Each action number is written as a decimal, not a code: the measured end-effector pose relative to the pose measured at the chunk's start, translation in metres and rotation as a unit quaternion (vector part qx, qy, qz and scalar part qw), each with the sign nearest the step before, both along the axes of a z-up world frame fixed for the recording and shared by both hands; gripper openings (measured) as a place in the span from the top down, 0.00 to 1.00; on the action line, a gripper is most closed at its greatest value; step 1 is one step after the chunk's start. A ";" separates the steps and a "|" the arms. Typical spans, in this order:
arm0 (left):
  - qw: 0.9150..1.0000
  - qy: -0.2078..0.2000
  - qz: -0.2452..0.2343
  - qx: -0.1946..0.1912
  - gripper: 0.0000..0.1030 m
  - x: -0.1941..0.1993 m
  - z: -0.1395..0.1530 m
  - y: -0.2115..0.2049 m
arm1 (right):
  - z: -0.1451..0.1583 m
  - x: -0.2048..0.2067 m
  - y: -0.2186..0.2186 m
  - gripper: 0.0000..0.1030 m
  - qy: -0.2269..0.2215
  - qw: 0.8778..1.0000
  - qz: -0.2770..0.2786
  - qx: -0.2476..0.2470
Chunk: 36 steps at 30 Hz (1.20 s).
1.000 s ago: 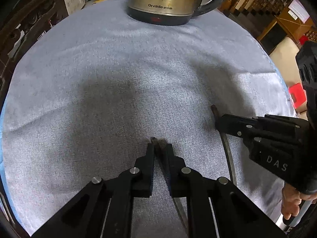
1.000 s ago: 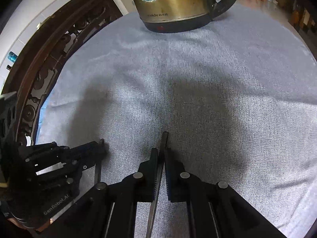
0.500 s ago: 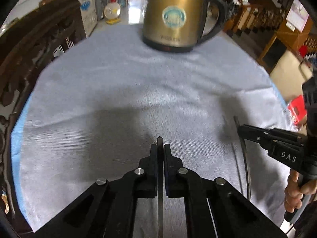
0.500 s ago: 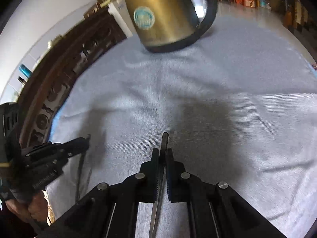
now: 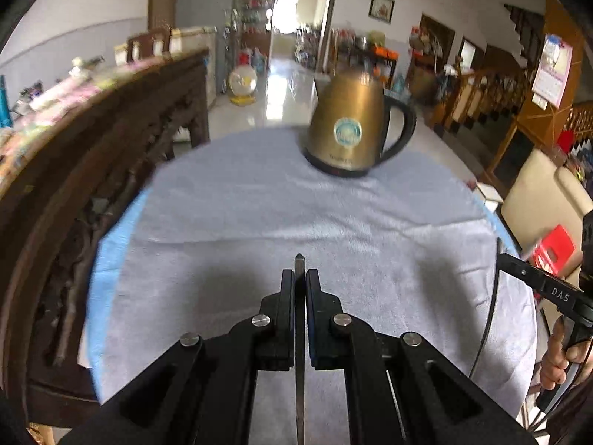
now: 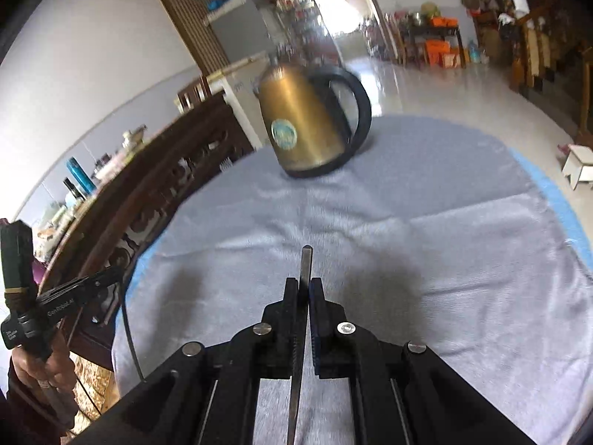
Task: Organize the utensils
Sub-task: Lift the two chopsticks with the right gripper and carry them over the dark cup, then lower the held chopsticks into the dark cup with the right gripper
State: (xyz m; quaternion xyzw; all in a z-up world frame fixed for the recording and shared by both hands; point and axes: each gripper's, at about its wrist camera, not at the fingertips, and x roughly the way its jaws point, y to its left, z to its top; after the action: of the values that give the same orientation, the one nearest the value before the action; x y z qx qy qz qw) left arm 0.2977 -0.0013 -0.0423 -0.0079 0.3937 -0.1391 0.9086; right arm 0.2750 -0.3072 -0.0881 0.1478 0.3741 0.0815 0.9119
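Observation:
In the left wrist view my left gripper (image 5: 299, 276) is shut on a thin metal utensil (image 5: 299, 352), seen edge-on, whose tip pokes out past the fingers above the grey tablecloth (image 5: 241, 215). At that view's right edge my right gripper (image 5: 506, 259) grips a second thin metal utensil (image 5: 488, 319) that hangs down from it. The right wrist view shows the right gripper (image 6: 304, 283) shut on this flat metal utensil (image 6: 306, 259). The left gripper (image 6: 113, 274) is at the far left there, with its utensil (image 6: 128, 333) hanging below, held in a person's hand (image 6: 33, 363).
A brass-coloured electric kettle (image 5: 350, 129) (image 6: 304, 126) with a black handle stands at the far side of the round table. Dark carved wooden furniture (image 5: 92, 170) runs along the left edge. A blue under-cloth (image 5: 107, 244) shows at the rim. A cream seat (image 5: 537, 193) stands to the right.
Both grippers have lifted off the cloth with their utensils and tilted upward, so the kettle and the room behind have come into view. Both pairs of fingers stay shut.

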 end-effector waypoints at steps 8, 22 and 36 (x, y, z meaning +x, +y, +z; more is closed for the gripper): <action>0.997 -0.071 0.010 -0.032 0.95 -0.066 0.030 0.023 | 0.036 -0.073 -0.006 0.94 -0.078 0.996 -0.042 -0.014; 0.987 -0.144 0.026 -0.071 0.95 -0.165 0.051 0.042 | 0.082 -0.186 0.014 0.94 -0.196 0.975 -0.090 -0.047; 0.980 -0.178 -0.015 -0.086 0.95 -0.217 0.100 0.035 | 0.119 -0.242 0.020 0.94 -0.216 0.970 -0.084 -0.068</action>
State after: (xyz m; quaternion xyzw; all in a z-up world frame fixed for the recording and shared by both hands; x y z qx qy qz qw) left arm 0.0803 0.0333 0.0574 -0.0552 0.2120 -0.1851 0.9580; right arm 0.0335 -0.2870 0.0308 0.0952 0.1588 0.0093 0.9827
